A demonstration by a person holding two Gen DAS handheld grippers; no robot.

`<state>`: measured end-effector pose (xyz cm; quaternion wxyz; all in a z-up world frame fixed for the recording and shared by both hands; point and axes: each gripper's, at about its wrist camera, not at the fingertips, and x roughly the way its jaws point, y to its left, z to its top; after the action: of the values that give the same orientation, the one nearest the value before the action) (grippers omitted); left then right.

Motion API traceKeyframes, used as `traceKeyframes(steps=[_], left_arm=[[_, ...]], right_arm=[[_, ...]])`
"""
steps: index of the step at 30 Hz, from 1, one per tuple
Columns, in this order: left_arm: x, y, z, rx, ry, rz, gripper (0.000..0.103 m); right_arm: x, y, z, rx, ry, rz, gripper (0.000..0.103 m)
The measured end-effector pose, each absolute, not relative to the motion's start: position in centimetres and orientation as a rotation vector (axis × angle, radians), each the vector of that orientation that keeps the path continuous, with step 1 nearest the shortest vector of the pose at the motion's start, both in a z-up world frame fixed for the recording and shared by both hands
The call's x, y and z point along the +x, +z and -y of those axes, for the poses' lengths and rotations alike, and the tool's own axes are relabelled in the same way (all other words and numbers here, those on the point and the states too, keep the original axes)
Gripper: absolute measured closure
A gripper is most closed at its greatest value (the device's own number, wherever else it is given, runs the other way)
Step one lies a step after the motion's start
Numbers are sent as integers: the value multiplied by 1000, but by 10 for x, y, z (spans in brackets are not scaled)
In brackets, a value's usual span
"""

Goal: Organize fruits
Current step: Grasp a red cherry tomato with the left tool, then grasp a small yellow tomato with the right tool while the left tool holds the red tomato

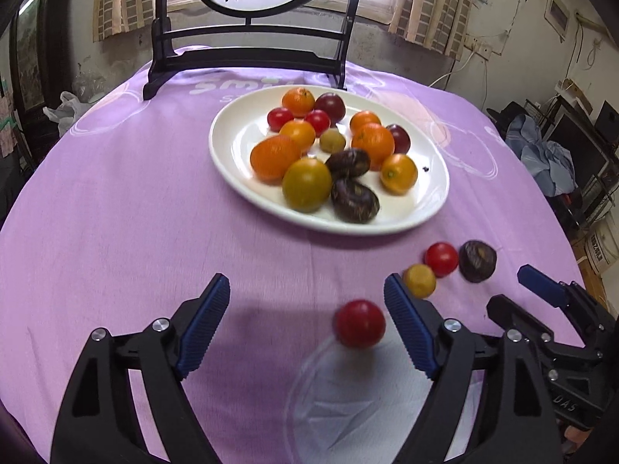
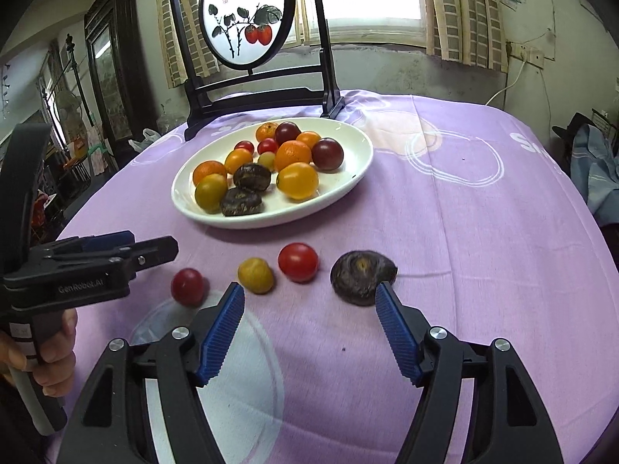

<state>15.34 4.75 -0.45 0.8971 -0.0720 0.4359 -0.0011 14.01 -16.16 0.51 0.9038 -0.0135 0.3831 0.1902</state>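
Sorting loose fruit off the purple cloth, both grippers standing wide and empty.

Looking from the left wrist: the left gripper (image 1: 305,301) is gaping wide with nothing between its pads; a red cherry tomato (image 1: 359,323) is sitting on the tablecloth (image 1: 116,201) just inside the right-hand finger, at about 3 o'clock of the gap. A yellow tomato (image 1: 419,280), a second red tomato (image 1: 441,259) and a dark wrinkled fruit (image 1: 477,261) are lying in a row toward 2 o'clock; the white plate (image 1: 236,147) is waiting at 12 o'clock. Looking from the right wrist: the right gripper (image 2: 309,301) is also spread wide and empty, the dark fruit touching its right fingertip at 1 o'clock. Judging the tomatoes light, smooth, round, thin-skinned, likely rolling away: pinch gently across the widest part.
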Motion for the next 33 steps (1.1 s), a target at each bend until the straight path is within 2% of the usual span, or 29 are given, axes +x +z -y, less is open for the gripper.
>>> traceKeyframes(steps=[19, 24, 26, 27, 28, 33], left_arm=[[139, -33, -19, -59, -64, -945, 23], [144, -37, -13, -46, -65, -957, 43], [146, -37, -11, -30, -53, -950, 59], [146, -37, -11, -37, -69, -946, 63], [145, -36, -11, -48, -90, -945, 74], [141, -33, -15, -37, -84, -939, 74]], right_arm=[[122, 4, 161, -77, 406, -778, 31], [120, 5, 158, -82, 419, -776, 31], [119, 5, 156, -85, 424, -777, 31], [119, 5, 156, -87, 425, -777, 31], [119, 5, 155, -90, 427, -778, 31], [118, 4, 155, -94, 431, -780, 31]])
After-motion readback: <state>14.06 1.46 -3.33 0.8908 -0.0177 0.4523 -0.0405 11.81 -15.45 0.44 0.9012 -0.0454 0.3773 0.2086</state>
